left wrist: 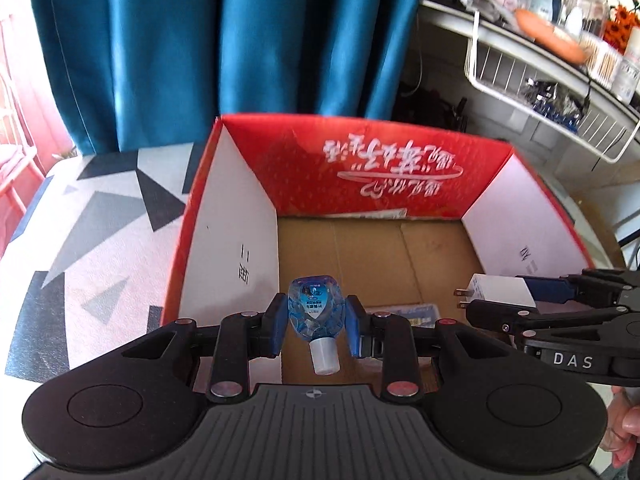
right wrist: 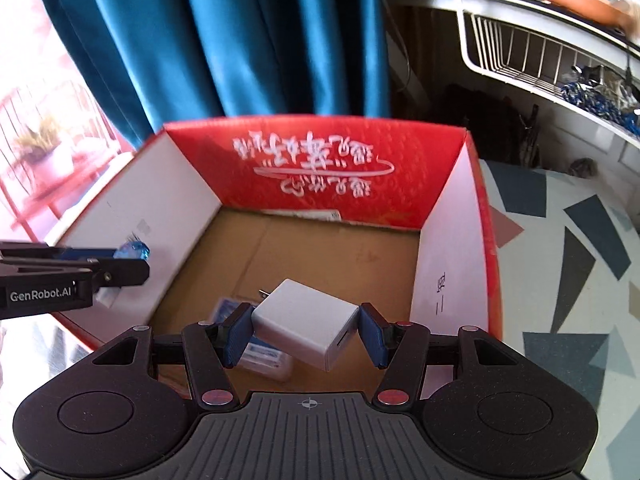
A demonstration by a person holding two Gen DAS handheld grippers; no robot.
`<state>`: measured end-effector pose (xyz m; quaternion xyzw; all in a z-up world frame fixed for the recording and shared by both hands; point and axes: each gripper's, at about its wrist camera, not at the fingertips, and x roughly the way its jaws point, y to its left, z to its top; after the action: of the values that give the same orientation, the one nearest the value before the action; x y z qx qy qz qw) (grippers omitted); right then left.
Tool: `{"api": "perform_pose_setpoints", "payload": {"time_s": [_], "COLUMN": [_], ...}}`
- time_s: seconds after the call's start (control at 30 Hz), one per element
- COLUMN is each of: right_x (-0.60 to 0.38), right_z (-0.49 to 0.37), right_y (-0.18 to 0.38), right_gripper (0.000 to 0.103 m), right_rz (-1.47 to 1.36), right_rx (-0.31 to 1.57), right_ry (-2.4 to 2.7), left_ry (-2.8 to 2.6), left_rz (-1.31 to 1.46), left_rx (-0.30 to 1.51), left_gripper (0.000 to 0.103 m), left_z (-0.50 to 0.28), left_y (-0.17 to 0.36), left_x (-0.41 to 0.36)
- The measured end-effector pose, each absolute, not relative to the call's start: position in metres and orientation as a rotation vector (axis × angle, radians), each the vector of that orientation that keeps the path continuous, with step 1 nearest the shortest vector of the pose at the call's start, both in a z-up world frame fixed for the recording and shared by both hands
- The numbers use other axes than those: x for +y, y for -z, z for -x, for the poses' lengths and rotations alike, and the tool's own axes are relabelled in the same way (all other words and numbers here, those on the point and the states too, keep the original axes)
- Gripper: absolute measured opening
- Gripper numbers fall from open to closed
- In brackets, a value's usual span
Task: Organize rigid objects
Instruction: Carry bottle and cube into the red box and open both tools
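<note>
My left gripper (left wrist: 316, 326) is shut on a small clear blue bottle (left wrist: 316, 312) with a white cap, held over the near left part of an open red cardboard box (left wrist: 360, 152). My right gripper (right wrist: 304, 330) is shut on a white plug adapter (right wrist: 306, 326), tilted, over the box's near right part; the adapter also shows in the left wrist view (left wrist: 502, 290). The box also shows in the right wrist view (right wrist: 320, 160). A flat blue-and-white pack (right wrist: 260, 354) lies on the brown box floor under the adapter.
The box stands on a mat with grey and black triangles (left wrist: 100, 220). A teal curtain (left wrist: 200, 40) hangs behind it. A white wire basket (left wrist: 540, 92) and a cluttered shelf (left wrist: 560, 20) are at the upper right.
</note>
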<state>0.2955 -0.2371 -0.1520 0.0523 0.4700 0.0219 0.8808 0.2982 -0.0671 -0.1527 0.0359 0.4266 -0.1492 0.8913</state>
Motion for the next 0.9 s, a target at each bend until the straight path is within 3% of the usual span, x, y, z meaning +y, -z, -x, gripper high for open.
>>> {"api": "perform_pose_setpoints", "payload": {"time_s": [0.47, 0.57, 0.73, 0.8, 0.9], "right_x": [-0.235, -0.233, -0.228, -0.227, -0.227], "right_z": [-0.306, -0.303, -0.289, -0.278, -0.261], "right_y": [0.164, 0.16, 0.143, 0.136, 0.127], "right_gripper": [0.054, 0.061, 0.079, 0.094, 0.098], "right_rz": [-0.108, -0.111, -0.09, -0.093, -0.09], "right_rx": [1.002, 0.978, 0.881, 0.83, 0.77], "right_ry": [-0.011, -0.027, -0.069, -0.082, -0.088], "left_ry": [0.315, 0.33, 0.338, 0.357, 0.353], "left_rz": [-0.114, -0.102, -0.083, -0.056, -0.052], "left_rx": [0.875, 0.857, 0.777, 0.736, 0.694], "left_gripper": [0.034, 0.044, 0.091, 0.094, 0.095], "left_z": [-0.302, -0.298, -0.281, -0.272, -0.261], "left_y": [0.157, 0.151, 0.131, 0.12, 0.107], "left_x": [-0.069, -0.068, -0.061, -0.055, -0.047]}}
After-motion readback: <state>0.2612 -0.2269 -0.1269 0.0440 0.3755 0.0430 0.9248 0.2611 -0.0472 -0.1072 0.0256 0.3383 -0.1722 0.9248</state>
